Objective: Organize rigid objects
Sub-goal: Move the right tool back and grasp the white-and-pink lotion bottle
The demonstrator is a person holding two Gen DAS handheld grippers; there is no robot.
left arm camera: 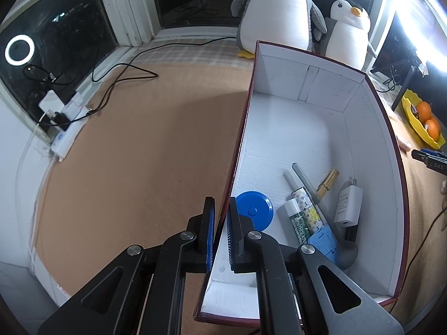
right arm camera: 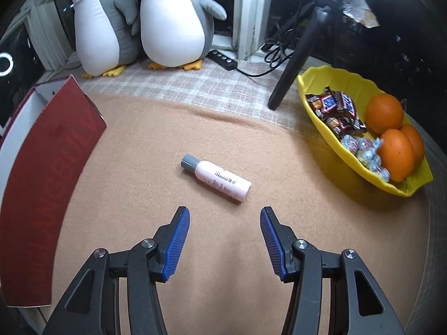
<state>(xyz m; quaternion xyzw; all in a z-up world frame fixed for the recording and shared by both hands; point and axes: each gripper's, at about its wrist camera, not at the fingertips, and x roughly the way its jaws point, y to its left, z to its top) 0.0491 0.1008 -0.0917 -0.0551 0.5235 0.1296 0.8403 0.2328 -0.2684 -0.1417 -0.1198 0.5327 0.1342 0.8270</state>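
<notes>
Peach-coloured felt covers the worktop [right arm camera: 139, 145], with two plush penguins [right arm camera: 170, 22] and a window behind. On it lies a pale pink plastic bottle with a grey cap [right arm camera: 216, 178], on its side, slanting from upper left to lower right, well apart from the red cardboard box with a white inside [left arm camera: 307, 128]. The right claw [right arm camera: 225, 240] is open and empty, its blue pads wider apart than the bottle is thick; the bottle sits just ahead of it, roughly centred between the fingers. The left claw [left arm camera: 220, 234] is pinched shut on the box's near side wall, steadying it. To take the bottle well, I would turn the right claw so its pads meet the long sides, lower around the middle of the body, then close; round plastic may roll away.
</notes>
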